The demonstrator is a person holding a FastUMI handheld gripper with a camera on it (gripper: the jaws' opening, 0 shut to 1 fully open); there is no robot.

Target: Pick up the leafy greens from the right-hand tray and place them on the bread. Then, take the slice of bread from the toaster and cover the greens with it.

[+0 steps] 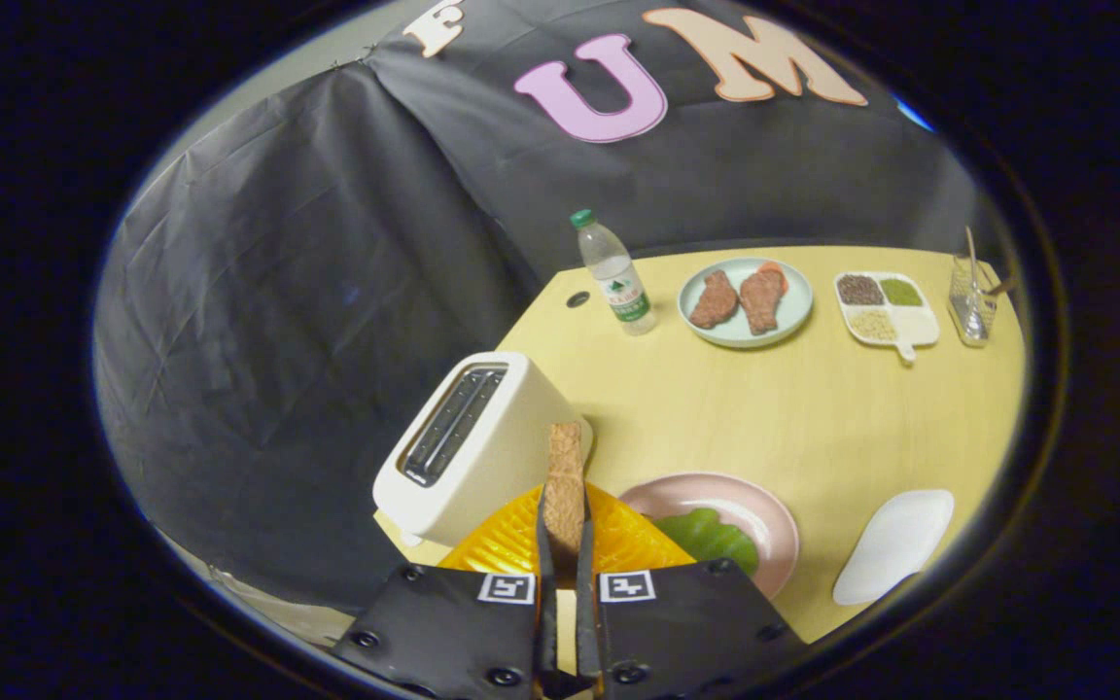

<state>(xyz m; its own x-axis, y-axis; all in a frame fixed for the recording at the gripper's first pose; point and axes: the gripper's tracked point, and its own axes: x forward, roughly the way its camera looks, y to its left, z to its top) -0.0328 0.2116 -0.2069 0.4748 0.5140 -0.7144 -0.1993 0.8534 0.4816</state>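
bread slice (565,478): stood on edge between the fingers, just ahead of the toaster (471,442); looked light, stiff and crumbly, best held by its flat faces near the lower edge.
gripper (565,544): fingers pressed close on both faces of the slice.
leafy greens (706,537): lay on the pink plate (764,515), just right of the fingers; soft and limp.
in the way: the toaster close on the left.
around: white tray (895,556), bottle (615,274), plate of meat (745,301), divided dish (886,309) well beyond.
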